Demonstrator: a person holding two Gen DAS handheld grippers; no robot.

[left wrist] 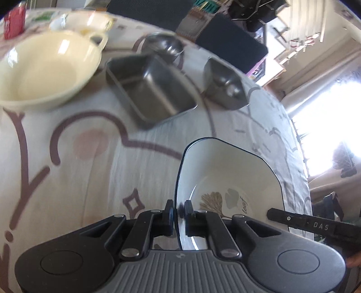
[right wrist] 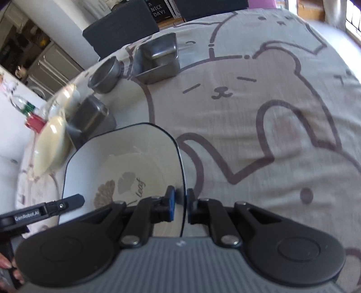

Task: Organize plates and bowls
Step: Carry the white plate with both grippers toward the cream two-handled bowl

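Plate, white, squarish with rounded corners, thin dark rim and a leaf print (left wrist: 227,180), held at two opposite edges. Left gripper (left wrist: 178,210) has its jaws clenched on the plate's left rim; right gripper (right wrist: 181,199) has its jaws clenched on the right rim. Plate sits between the two tools, above a tabletop covered in a pale cloth with brown bear outlines (right wrist: 259,112); whether it touches the cloth cannot be told.

Left wrist view: cream round bowl with a small handle (left wrist: 45,69) at far left, a second pale dish (left wrist: 83,21) behind it. Rectangular steel tray (left wrist: 149,88) at middle distance, a round steel bowl (left wrist: 163,46) beyond it, a smaller square steel container (left wrist: 225,86) to the right. Red can (left wrist: 14,22) at far left corner. Frames motion-blurred.
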